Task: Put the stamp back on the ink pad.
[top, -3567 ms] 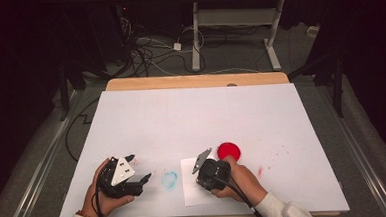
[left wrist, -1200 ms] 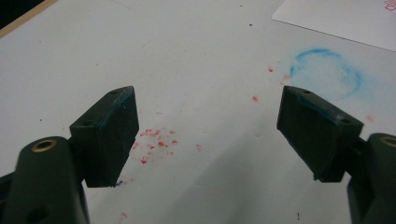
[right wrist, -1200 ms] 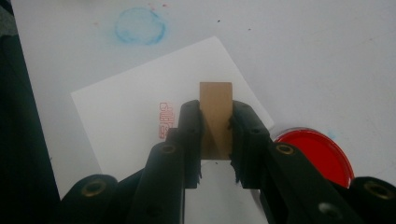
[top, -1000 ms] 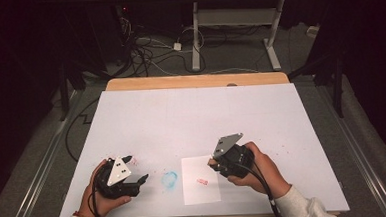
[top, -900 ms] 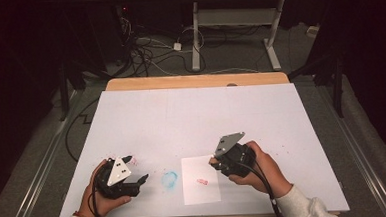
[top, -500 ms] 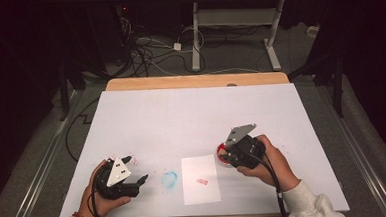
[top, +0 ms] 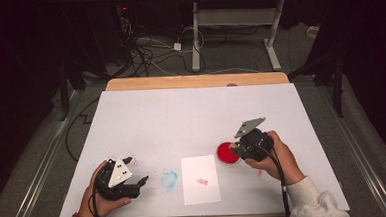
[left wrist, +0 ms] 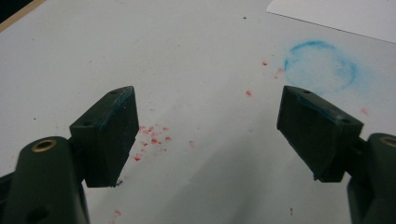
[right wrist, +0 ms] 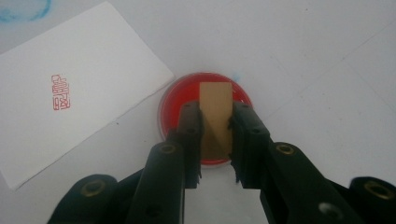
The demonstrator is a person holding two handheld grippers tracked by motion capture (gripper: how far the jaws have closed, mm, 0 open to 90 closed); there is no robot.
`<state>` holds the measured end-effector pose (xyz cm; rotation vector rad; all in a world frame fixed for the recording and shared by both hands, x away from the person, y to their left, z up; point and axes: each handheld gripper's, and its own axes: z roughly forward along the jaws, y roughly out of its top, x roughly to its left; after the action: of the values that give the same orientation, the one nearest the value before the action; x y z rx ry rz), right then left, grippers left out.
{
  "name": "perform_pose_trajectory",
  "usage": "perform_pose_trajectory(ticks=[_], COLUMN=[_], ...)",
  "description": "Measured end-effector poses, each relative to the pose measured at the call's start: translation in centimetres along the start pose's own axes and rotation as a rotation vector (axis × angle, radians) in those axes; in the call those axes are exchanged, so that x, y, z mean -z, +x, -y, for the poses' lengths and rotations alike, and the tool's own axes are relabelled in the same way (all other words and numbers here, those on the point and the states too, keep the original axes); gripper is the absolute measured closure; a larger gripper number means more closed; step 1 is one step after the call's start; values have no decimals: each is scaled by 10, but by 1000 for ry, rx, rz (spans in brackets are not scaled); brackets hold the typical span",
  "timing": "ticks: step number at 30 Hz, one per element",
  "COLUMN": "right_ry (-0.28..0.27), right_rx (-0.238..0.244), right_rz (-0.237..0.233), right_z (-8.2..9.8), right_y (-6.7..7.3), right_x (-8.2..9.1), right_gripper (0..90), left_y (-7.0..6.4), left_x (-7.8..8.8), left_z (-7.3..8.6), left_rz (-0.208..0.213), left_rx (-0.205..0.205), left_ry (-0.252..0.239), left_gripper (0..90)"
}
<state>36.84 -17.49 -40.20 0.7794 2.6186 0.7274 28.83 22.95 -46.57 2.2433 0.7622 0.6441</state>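
R hand-held gripper is clamped on a wooden stamp block; both pads press its sides, block sticks out past the tips. In the right gripper view the block's far end sits over the red ink pad, a round dish w/ red inside; can't tell if the end actually touches the ink. High view puts the same gripper at the right edge of the ink pad, held in the person's R hand.

White paper card lies flat just beside the pad, one corner nearly touching the dish rim. It carries a red seal print. In the high view the card lies toward the tabletop's near edge, between the two hands.

L hand-held gripper is open, nothing between the jaws, low over the white tabletop. Ahead of it: faint blue ring mark and red ink specks scattered on the surface. High view: L gripper near the front-left corner, well apart from the pad.
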Motion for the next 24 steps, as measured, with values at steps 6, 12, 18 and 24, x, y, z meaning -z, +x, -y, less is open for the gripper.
perform_pose_trajectory(ticks=[6,12,18,24], right_ry=[27,47,62,65], right_rx=[-13,-24,-29,-29], right_rz=[-10,-23,-32,-33], right_z=[0,-1,-1,1], right_y=[-2,-3,-4,-5], right_x=[-13,-26,-29,-30], right_gripper=[751,752,758,759], left_y=[-1,-2,-2,-2], left_x=[1,0,-1,0], left_z=[1,1,1,1], left_rz=[-2,-3,0,1], left_rx=[-3,-5,-7,-13], left_ry=[8,13,18,18], left_gripper=[199,199,199,199])
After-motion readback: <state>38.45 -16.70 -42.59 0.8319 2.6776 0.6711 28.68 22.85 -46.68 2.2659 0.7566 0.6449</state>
